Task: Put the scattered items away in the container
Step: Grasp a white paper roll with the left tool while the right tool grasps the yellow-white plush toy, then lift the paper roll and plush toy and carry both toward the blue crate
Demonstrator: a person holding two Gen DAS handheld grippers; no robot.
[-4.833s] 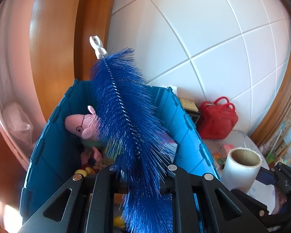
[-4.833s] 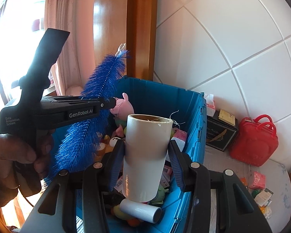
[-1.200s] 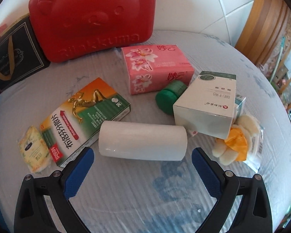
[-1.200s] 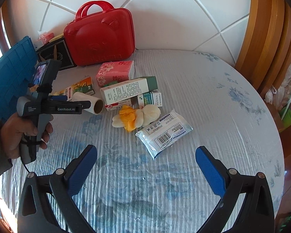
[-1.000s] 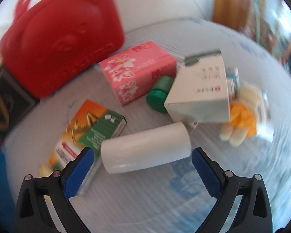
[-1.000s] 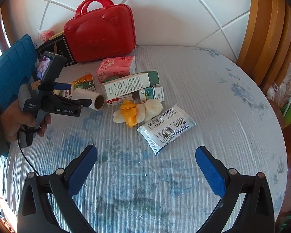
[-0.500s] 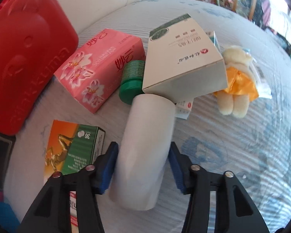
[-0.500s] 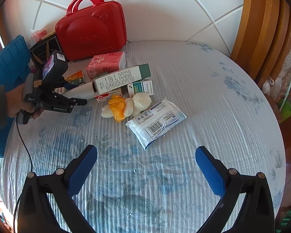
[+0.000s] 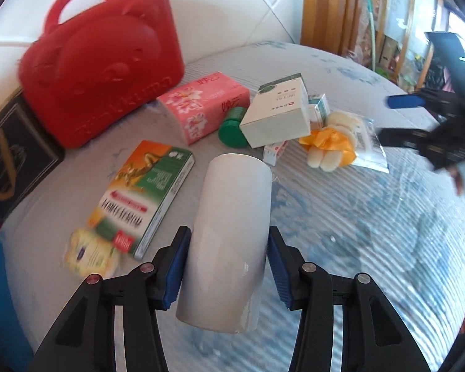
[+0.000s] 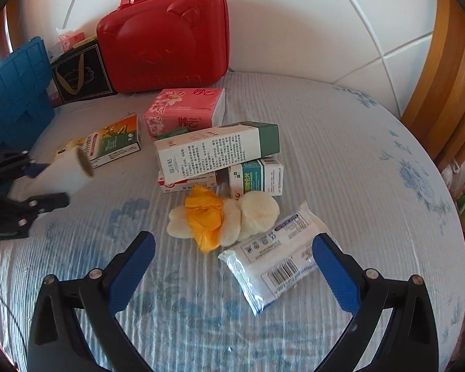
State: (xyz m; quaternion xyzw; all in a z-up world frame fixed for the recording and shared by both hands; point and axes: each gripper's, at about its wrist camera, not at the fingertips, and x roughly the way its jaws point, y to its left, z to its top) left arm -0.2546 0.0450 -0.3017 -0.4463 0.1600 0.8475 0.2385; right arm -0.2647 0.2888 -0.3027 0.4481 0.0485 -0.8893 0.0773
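The left tongs [image 9: 228,266] are clamped on a white paper roll with a cardboard core [image 9: 232,241], their blue pads pressed to its two sides after the jaws have just been closing on it. The roll's long axis runs straight ahead along the fingers, so it sticks out in front of the tongs and, in the right wrist view, seems lifted clear of the tabletop [image 10: 325,142]. The blue plastic crate [image 10: 15,93] it has to go into stands at the left edge of the tabletop, on the same side as the left tongs, so I judge the carry goes leftward.

The right tongs [image 10: 232,269] stand wide with nothing between the pads. Just ahead of them lies a clear sealed packet with a barcode [image 10: 276,266], its long axis slanted across the gap, closer to the right pad; this hand is much the nearer to it.

Further out, counted: one cream plush toy in an orange dress [image 10: 223,217], touching the packet; one long white-and-green carton [image 10: 214,152] lying on two smaller cartons; one pink tissue pack [image 10: 186,108]; one green cap [image 9: 232,130]; one flat orange-and-green box [image 9: 145,192]; one small yellow sachet [image 9: 88,255]; one red bear-faced case [image 10: 164,37] and one black gift bag [image 10: 77,74] at the back.
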